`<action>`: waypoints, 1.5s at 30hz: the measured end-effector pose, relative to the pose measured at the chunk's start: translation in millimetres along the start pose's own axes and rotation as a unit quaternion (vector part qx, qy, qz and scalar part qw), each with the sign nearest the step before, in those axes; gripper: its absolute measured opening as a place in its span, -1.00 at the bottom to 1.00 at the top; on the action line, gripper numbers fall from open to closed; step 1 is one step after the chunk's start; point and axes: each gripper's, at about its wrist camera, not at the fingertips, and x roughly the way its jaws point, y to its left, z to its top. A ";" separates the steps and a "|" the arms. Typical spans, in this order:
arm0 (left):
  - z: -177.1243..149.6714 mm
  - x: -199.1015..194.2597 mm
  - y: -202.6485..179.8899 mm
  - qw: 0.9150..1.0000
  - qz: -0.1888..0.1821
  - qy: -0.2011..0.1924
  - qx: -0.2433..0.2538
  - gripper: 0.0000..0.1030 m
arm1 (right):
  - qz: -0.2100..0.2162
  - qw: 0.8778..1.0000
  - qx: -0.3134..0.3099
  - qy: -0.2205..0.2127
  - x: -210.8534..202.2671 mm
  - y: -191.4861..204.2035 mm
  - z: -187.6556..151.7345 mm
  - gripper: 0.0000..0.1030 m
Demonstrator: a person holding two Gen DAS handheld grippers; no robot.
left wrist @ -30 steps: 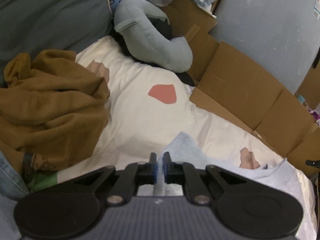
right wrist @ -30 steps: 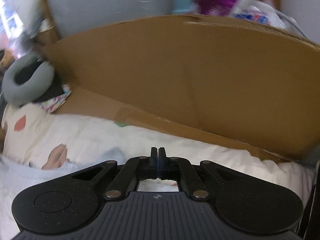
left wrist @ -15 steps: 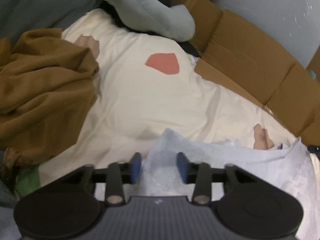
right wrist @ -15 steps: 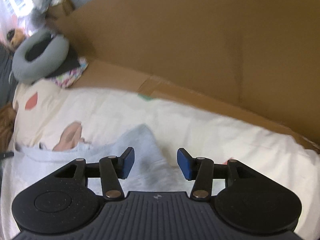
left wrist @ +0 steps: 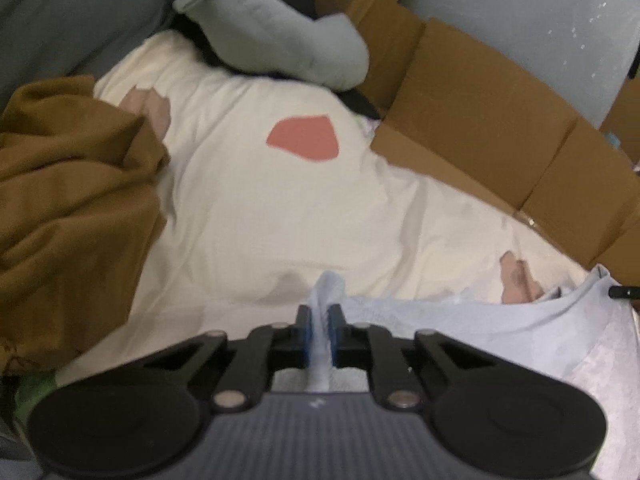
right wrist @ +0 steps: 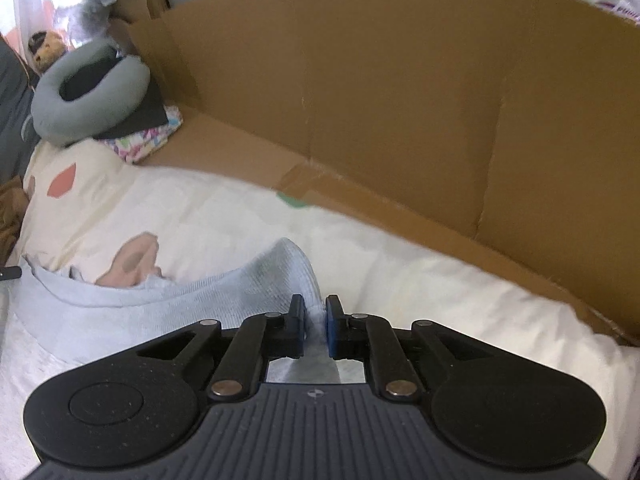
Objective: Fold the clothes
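Note:
A light blue garment (left wrist: 460,320) lies spread on a cream bedsheet (left wrist: 260,208) with coloured patches. My left gripper (left wrist: 320,312) is shut on a raised fold at the garment's left corner; the cloth stands pinched between the blue pads. In the right wrist view the same garment (right wrist: 200,300) runs off to the left. My right gripper (right wrist: 315,304) has a bunched corner between its pads, and its jaws are closing on it. A brown garment (left wrist: 72,200) lies crumpled in a heap at the left.
Flattened cardboard (left wrist: 500,140) borders the bed's far side and rises as a wall (right wrist: 400,100) just beyond the right gripper. A grey neck pillow (left wrist: 280,40) lies at the head of the bed (right wrist: 88,92), with a stuffed toy (right wrist: 44,48) behind it.
Both grippers sank toward the bed, opened over the light blue garment, then closed on its two corners. The cloth now stands pinched in each.

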 end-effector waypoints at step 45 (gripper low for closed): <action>-30.5 -3.1 -77.0 0.995 0.004 0.059 0.085 0.06 | -0.015 1.000 0.001 0.026 -51.3 13.4 -51.0 -0.35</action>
